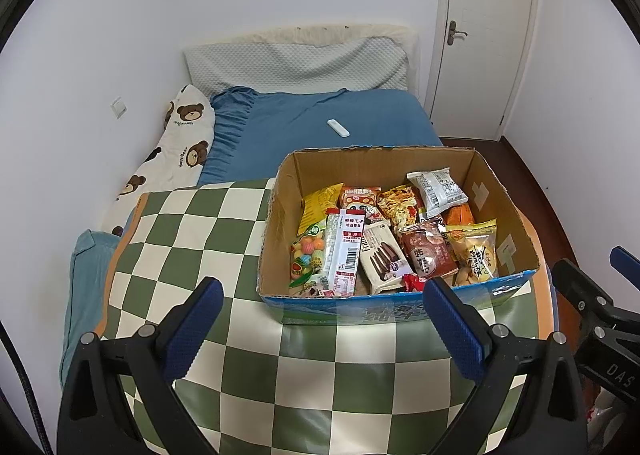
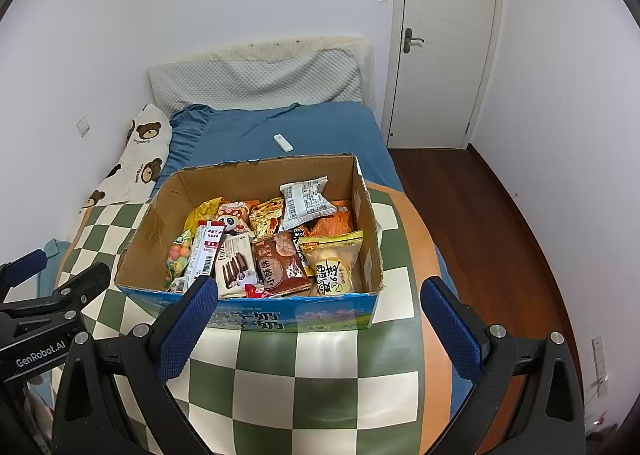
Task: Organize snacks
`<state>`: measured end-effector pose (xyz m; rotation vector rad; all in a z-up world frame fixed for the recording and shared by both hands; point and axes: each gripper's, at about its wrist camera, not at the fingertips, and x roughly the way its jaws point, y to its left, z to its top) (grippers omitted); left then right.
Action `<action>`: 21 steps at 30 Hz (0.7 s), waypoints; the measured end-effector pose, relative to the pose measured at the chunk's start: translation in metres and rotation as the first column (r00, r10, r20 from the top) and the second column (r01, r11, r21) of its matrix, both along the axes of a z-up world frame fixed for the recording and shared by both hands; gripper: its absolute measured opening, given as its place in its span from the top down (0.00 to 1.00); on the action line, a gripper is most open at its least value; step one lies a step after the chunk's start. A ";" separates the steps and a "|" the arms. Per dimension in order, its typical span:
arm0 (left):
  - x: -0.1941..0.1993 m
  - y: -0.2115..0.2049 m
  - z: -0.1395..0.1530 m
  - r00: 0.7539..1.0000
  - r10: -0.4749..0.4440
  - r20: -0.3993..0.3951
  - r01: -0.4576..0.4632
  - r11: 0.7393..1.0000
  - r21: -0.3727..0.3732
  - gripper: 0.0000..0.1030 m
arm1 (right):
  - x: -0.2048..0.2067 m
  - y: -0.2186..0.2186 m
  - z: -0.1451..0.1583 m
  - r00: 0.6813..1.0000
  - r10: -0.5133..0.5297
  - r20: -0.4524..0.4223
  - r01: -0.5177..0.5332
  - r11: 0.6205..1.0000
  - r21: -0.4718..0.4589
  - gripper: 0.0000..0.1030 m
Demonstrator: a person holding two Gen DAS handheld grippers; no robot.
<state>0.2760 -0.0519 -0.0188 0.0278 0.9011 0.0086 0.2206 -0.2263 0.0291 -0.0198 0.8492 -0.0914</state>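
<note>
A: Where is the cardboard box [image 1: 276, 231] sitting?

B: It is resting on the checkered cloth [image 1: 192, 239], toward its right side, with the bed [image 1: 280, 123] lying behind it.

A: And inside?

B: Snack packets are lying heaped in it. The candy bag [image 1: 306, 255] is lying at the left, the barcode packet [image 1: 344, 255] just to its right, then the biscuit packet [image 1: 384, 255].

A: Farther back?

B: A remote [image 1: 338, 128] is lying on the bed, the pillow [image 1: 296, 63] is leaning behind it against the wall, and the door [image 1: 488, 31] is standing at the right.
</note>
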 end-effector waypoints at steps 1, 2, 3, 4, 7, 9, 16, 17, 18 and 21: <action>0.000 0.000 0.000 1.000 0.000 0.000 0.000 1.000 0.000 0.01 | 0.000 0.000 0.000 1.000 0.000 -0.001 0.000 1.000 0.000 0.00; 0.000 0.001 0.000 1.000 0.001 0.000 -0.001 1.000 -0.002 0.01 | 0.000 0.000 0.000 1.000 -0.001 0.000 0.001 1.000 0.001 0.00; 0.000 0.001 0.000 1.000 0.001 0.000 -0.001 1.000 -0.001 0.01 | 0.000 0.000 0.000 1.000 -0.001 0.001 0.001 1.000 0.001 0.00; 0.000 0.001 0.000 1.000 0.000 -0.001 0.000 1.000 -0.002 0.01 | -0.001 0.000 0.001 1.000 -0.002 0.001 0.002 1.000 -0.002 0.00; 0.000 0.000 0.000 1.000 -0.001 0.002 0.001 1.000 -0.001 0.01 | -0.004 0.000 0.002 1.000 -0.005 0.004 0.005 1.000 0.000 0.00; -0.002 0.001 0.002 1.000 0.002 0.004 -0.002 1.000 -0.002 0.01 | -0.004 0.000 0.002 1.000 -0.005 0.004 0.005 1.000 -0.001 0.00; -0.004 0.000 0.007 1.000 0.001 0.013 -0.002 1.000 0.002 0.01 | -0.007 0.001 0.006 1.000 -0.007 0.010 0.007 1.000 0.003 0.00; -0.004 0.000 0.008 1.000 0.001 0.015 -0.001 1.000 0.002 0.01 | -0.008 0.001 0.008 1.000 -0.008 0.010 0.008 1.000 0.004 0.00; -0.004 -0.001 0.008 1.000 -0.001 0.016 0.000 1.000 0.002 0.01 | -0.008 0.001 0.008 1.000 -0.009 0.011 0.009 1.000 0.005 0.00; -0.005 -0.001 0.012 1.000 0.000 0.018 0.000 1.000 0.005 0.01 | -0.009 0.002 0.010 1.000 -0.011 0.013 0.011 1.000 0.006 0.00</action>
